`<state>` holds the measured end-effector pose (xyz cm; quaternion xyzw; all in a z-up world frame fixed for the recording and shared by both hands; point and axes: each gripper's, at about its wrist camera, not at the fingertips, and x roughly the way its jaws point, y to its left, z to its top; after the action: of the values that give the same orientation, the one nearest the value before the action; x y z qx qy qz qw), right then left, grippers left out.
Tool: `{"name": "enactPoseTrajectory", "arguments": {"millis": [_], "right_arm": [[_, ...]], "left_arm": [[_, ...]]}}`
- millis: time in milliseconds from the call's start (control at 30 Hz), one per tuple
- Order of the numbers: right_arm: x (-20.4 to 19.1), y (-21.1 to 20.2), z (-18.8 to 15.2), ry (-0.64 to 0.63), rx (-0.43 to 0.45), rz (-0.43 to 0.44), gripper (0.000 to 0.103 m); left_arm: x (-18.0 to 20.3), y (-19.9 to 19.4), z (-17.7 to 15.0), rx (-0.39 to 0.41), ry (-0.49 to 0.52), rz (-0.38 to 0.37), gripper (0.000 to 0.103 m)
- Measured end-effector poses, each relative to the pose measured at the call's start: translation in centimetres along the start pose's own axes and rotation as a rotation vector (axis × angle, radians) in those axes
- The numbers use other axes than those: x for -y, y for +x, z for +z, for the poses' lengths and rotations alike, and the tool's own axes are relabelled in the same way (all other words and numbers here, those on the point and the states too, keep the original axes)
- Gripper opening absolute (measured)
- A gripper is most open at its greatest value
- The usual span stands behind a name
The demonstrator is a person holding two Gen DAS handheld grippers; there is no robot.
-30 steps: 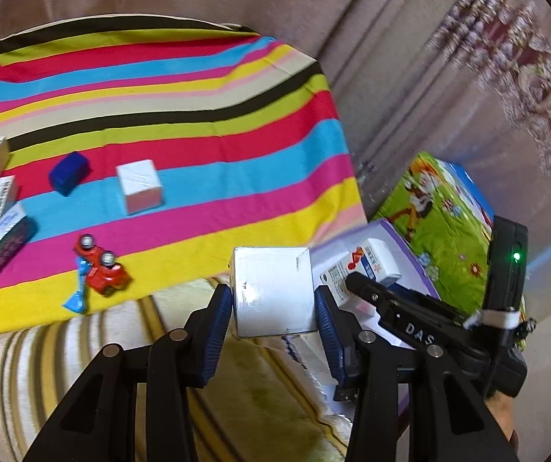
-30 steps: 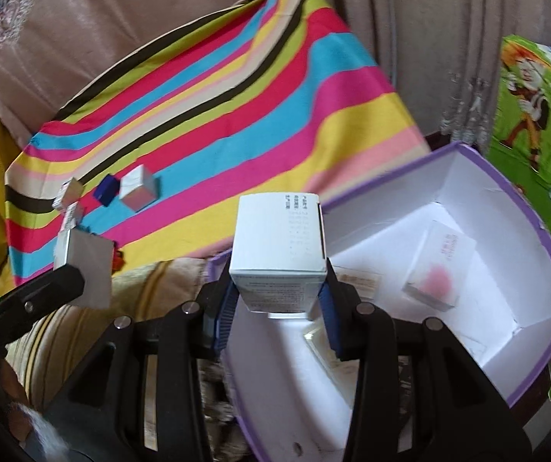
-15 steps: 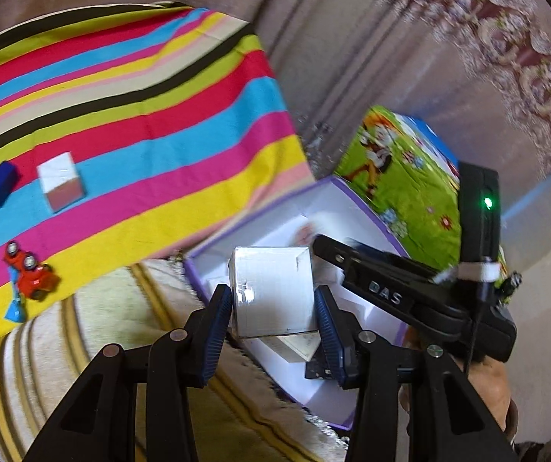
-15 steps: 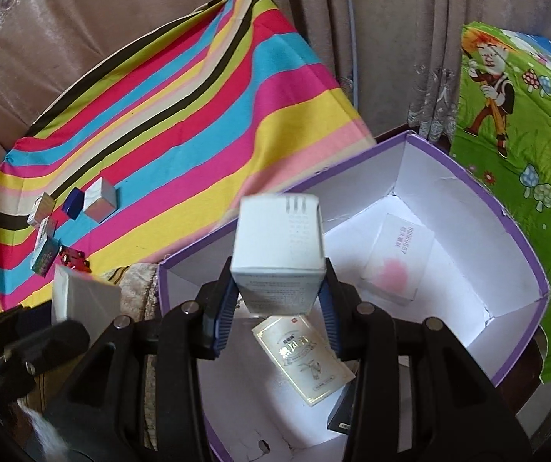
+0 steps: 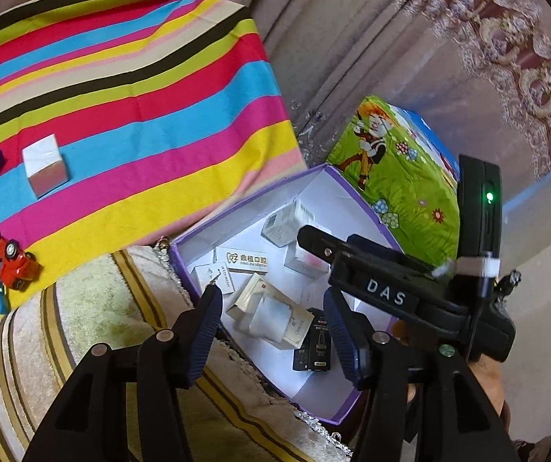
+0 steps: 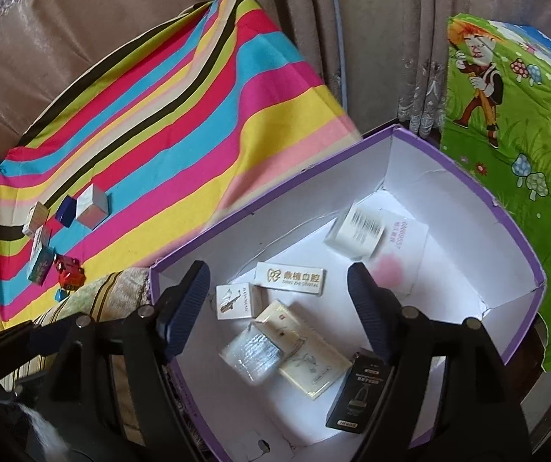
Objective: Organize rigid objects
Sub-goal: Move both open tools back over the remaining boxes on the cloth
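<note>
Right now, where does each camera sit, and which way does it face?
Left wrist: on the left gripper, looking down into the purple box; the right gripper and a hand show.
Right wrist: on the right gripper, looking down into the same box; the left gripper's edge shows lower left.
Shared: box, striped cloth, red car. Both grippers' jaws are opening, nothing between them.
</note>
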<state>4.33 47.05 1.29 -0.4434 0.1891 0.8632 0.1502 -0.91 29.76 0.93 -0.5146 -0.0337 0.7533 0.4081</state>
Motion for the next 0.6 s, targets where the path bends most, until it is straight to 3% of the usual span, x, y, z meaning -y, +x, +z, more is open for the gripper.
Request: {"name": "enactPoseTrajectory", "arguments": {"millis": [300,600], "right_arm": [[-1.5,0.2,-0.2,-0.028,-0.015,0.014,0.077],[-3.9,1.0,-0.5,-0.078,-0.044,0.037,0.078]], "left_arm": [[-2.6,-1.4,0.0,0.04,-0.092,0.037,0.056],[-6.7,-3.5,-0.1,0.101,-0.231,0.139,0.056]]}}
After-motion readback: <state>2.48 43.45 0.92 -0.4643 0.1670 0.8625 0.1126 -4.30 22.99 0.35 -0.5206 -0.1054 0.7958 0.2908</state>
